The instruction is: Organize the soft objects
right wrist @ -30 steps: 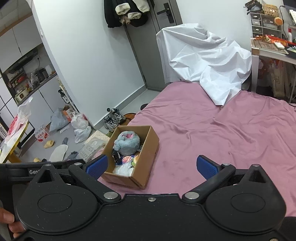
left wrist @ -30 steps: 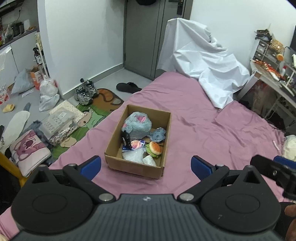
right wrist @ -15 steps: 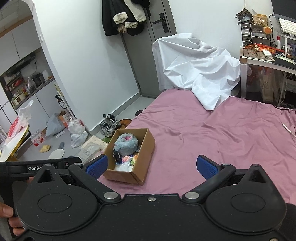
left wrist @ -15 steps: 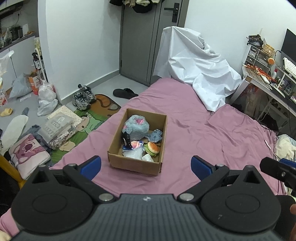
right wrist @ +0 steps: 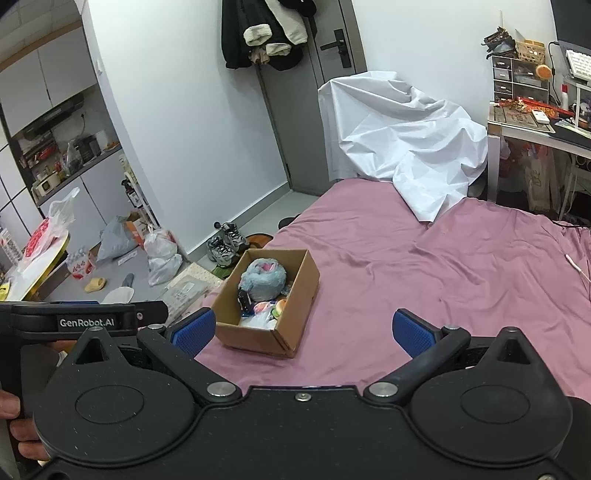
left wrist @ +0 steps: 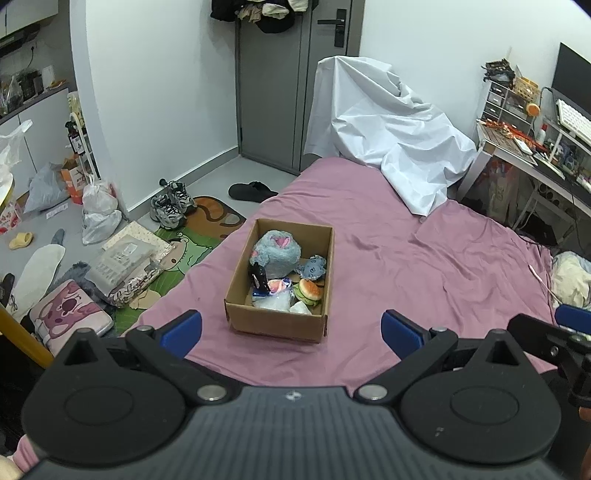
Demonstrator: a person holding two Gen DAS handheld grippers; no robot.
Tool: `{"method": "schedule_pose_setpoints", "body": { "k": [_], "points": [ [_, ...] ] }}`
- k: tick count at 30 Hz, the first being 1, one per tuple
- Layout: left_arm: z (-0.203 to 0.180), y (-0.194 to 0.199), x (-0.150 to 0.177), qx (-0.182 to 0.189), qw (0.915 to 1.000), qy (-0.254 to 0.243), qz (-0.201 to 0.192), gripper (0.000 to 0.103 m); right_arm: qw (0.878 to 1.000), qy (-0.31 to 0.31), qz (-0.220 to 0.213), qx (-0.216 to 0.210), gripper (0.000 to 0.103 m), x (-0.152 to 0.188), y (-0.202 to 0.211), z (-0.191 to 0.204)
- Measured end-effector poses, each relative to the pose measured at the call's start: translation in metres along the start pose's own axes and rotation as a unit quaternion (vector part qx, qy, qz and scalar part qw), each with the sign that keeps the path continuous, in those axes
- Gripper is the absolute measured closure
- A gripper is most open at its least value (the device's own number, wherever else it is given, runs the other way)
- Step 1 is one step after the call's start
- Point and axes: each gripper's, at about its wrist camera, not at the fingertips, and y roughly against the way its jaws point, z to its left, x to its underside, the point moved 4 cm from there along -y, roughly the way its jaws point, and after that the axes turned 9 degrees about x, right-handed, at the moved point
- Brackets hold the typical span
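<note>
An open brown cardboard box [left wrist: 280,325] is sitting on the wrinkled pink bedsheet [left wrist: 424,266], holding a fluffy blue plush [left wrist: 275,251] and burger toy [left wrist: 309,290]. Left gripper [left wrist: 291,328] and right gripper [right wrist: 303,328] are both gaping wide, gripping nothing. Only the right view is showing dark coats [right wrist: 266,33] hanging fully.

The box [left wrist: 280,325] sits on the bed [left wrist: 424,266], toys [left wrist: 275,253] inside, perhaps near its left edge.

Open pink bedsheet [left wrist: 424,266] surrounds the cardboard box [left wrist: 275,325] on all sides. A draped white sheet [left wrist: 388,129] blocks the far end; floor clutter [left wrist: 122,258] borders the left edge.
</note>
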Motion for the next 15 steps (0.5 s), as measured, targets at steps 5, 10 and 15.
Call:
{"method": "schedule_pose_setpoints", "body": {
  "k": [5, 10, 15],
  "points": [
    [-0.005, 0.006, 0.004, 0.005, 1.0, -0.007, -0.004, 0.001, 1.0, -0.003, -0.002, 0.001, 0.0, 0.002, 0.005, 0.002],
    [-0.005, 0.008, 0.009, 0.007, 0.9999, -0.003, -0.007, 0.001, 1.0, 0.007, -0.001, 0.003, 0.0, 0.005, 0.006, 0.004],
    [0.001, 0.011, 0.012, 0.004, 0.9999, 0.008, -0.008, 0.001, 1.0, 0.015, -0.004, -0.001, 0.0, 0.007, 0.011, 0.008]
  ]
}}
